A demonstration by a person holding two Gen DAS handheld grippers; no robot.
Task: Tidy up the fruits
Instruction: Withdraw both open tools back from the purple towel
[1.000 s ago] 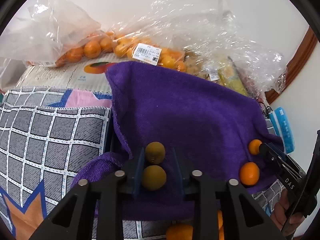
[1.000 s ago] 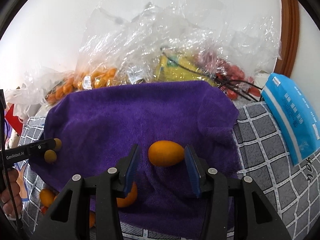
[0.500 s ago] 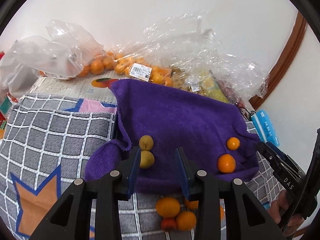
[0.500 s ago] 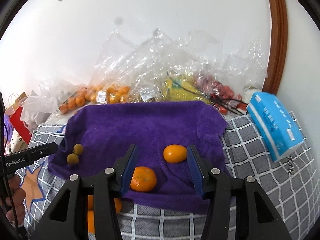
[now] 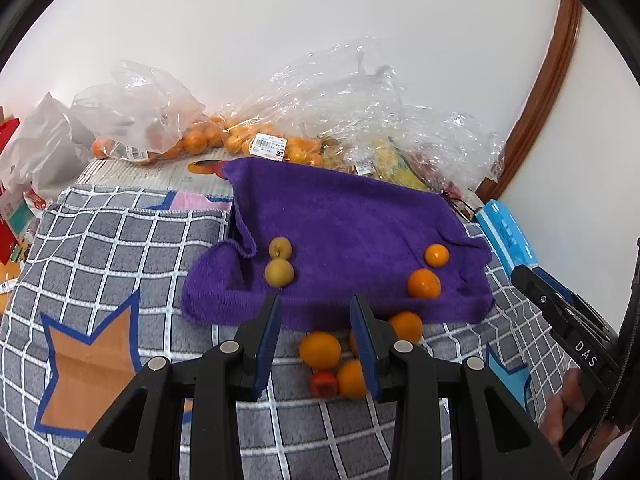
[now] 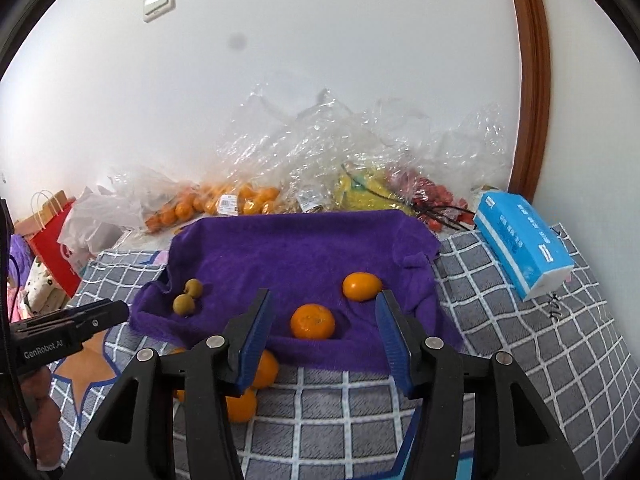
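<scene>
A purple towel lies on the grey checked cloth. Two yellow-green fruits sit on its left part, touching each other. Two oranges lie on its right part, the second orange farther back. Loose oranges and a small red fruit lie on the cloth in front of the towel. My left gripper is open and empty above them. My right gripper is open and empty, near the front orange.
Clear plastic bags of oranges, yellow fruit and red fruit are piled along the wall. A blue tissue pack lies at the right. A red paper bag stands at the left.
Both grippers have pulled back and up from the towel. The yellow-green fruit and the orange that were between their jaws now lie free on the towel.
</scene>
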